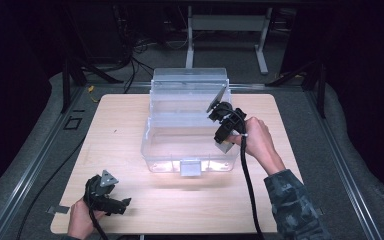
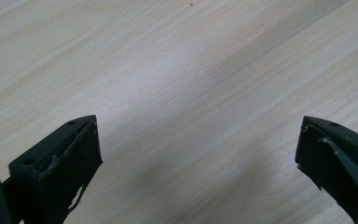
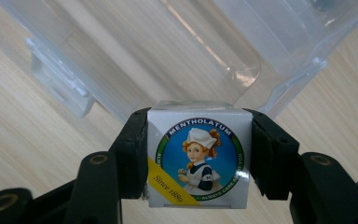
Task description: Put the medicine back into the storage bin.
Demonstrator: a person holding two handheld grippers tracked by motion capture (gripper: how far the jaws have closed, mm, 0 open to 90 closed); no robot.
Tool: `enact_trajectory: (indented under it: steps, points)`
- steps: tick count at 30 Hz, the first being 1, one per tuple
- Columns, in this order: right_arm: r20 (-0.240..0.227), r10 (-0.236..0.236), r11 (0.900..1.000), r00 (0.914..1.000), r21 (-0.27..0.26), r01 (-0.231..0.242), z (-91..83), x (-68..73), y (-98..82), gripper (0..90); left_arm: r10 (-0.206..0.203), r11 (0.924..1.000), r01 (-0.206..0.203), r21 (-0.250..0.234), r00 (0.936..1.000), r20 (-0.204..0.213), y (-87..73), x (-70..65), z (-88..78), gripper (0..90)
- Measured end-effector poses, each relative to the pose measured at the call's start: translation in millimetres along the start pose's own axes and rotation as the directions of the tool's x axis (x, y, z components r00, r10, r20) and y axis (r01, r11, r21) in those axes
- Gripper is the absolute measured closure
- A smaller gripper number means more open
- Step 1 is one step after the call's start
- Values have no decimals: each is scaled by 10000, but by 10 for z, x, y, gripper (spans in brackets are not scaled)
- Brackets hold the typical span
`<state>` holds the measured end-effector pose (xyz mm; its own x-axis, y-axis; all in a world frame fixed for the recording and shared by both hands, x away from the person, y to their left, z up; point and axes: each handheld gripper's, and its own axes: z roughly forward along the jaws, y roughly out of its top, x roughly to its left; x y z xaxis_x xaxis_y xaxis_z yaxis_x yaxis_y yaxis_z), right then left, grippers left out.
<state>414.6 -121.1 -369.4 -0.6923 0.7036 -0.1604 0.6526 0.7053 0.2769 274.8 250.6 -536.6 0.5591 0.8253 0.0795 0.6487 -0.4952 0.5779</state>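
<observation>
- High view: one clear bin (image 1: 190, 145) with its lid raised is seen at the middle of one wooden table (image 1: 130, 150). The right gripper (image 1: 223, 145) is held at the bin's right near corner, over its rim, with a small box (image 1: 224, 146) between the jaws. The left gripper (image 1: 122, 204) is rested at the near left of the table, well apart from the bin. Two grippers and one box are counted.
- Left gripper view: the jaws are seen spread wide, with nothing between them but bare table (image 2: 177, 70).
- Right gripper view: the box (image 3: 198, 158), a white carton printed "Mentholatum", is clamped by its two side faces, the label turned to the camera, with the bin (image 3: 168, 56) below and beyond it. The carton is judged light and fairly stiff but crushable; a moderate grip on opposite flat sides, as here, is judged best, since glossy card could slip.
</observation>
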Motion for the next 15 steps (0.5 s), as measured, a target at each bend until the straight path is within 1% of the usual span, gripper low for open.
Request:
enact_trajectory:
  steps: [1,3,8,9,10,11,12,14,15]
  points:
    - [0,0,10000,10000,0,0,0,0,0,458,0,10000,0,0,10000,0,0,0,0,0]
    - [-182,72,10000,9998,29,-71,66,-9,12,458,-18,10000,18,8,10000,-13,-2,0,-2,0]
    - [-159,148,9997,9998,179,-145,138,-24,18,459,-27,10000,27,1,10000,-14,-3,1,-1,0]
    - [-229,140,9997,9996,200,-136,156,-31,19,458,-55,10000,55,-4,10000,-18,-3,0,-1,0]
    - [-86,107,9996,9999,276,-104,168,-33,21,458,-47,10000,47,-1,10000,-17,-3,0,-1,0]
    - [-101,141,9994,9998,325,-138,183,-35,21,458,-47,10000,47,3,10000,-23,-4,0,0,0]
    - [-293,208,9993,9994,318,-198,219,-49,18,458,-36,10000,36,20,10000,-9,-4,0,0,0]
    - [-266,223,9990,9994,394,-212,231,-52,17,458,-50,10000,50,3,10000,-22,-5,0,1,0]
    - [-67,158,9987,9999,481,-155,239,-56,17,458,-48,10000,48,-2,10000,-29,-4,-1,0,0]
